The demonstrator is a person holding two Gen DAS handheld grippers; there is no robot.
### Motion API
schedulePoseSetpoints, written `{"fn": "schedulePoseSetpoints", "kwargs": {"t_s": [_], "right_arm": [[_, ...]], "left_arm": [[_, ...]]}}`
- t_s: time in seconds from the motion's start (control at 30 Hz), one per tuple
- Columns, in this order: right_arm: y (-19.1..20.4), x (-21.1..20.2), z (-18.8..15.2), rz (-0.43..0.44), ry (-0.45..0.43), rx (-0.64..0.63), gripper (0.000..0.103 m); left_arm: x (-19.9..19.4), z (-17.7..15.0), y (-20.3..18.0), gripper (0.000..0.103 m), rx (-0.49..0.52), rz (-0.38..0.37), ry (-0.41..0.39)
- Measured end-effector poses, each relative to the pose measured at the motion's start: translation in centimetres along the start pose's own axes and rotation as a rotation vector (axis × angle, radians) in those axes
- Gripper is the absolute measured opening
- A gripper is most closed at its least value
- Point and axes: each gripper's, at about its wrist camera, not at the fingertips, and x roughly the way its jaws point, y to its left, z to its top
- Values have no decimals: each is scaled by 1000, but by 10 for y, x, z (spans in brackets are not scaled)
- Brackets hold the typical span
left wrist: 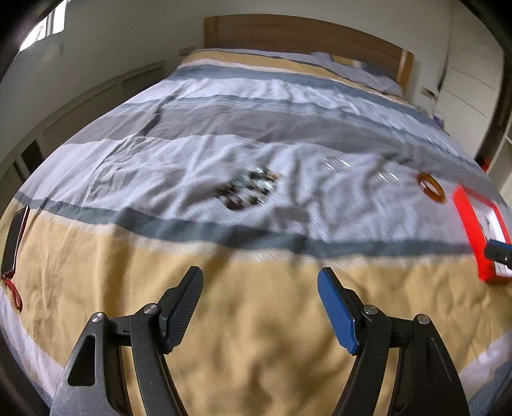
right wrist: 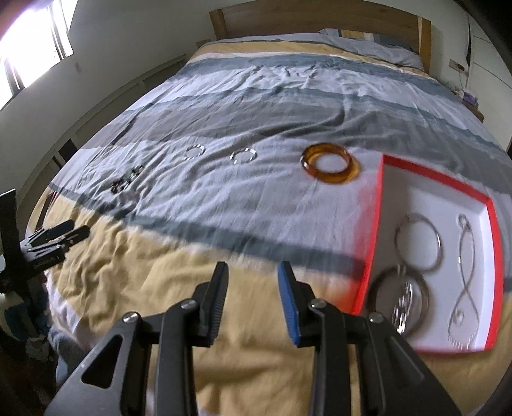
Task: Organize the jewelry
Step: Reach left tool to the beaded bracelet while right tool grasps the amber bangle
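The red-rimmed tray (right wrist: pixel 380 204) is seen on the striped bedspread (right wrist: pixel 256 105), its long axis running from near the right gripper (right wrist: pixel 252 272) away toward the headboard (right wrist: pixel 320 19). A large hoop (right wrist: pixel 419 243), a thin chain (right wrist: pixel 464 275) laid lengthwise, and what may be a bangle (right wrist: pixel 400 300), blurred, are held inside. The amber bangle (right wrist: pixel 329 163) lies flat just beyond the tray, two small silver rings (right wrist: pixel 243 156) and a dark beaded heap (left wrist: pixel 246 188) farther left. Both grippers are held apart and empty, the left gripper (left wrist: pixel 259 278) wider.
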Motion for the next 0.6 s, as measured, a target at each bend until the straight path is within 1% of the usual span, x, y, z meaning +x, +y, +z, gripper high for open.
{"fn": "schedulePoseSetpoints", "kwargs": {"t_s": [0.07,0.17,0.3,0.37,0.5,0.6], "right_arm": [[-4,10,14,-12,-5,-4,31],[-11,25,36,-20,-10,-6,31],[-24,47,63,-34,-18,3,31],[-31,59,77,-39,-14,10,31],[-42,85,97,-56,10,13,31],[-46,106,104,-84,40,-4,31]], "left_arm": [[7,12,11,73,-32,0,-3],[28,36,27,73,-77,-20,2],[63,62,37,73,-95,-7,35],[80,70,41,72,-107,13,53],[109,76,47,71,-117,25,93],[121,76,42,71,-86,30,97]]}}
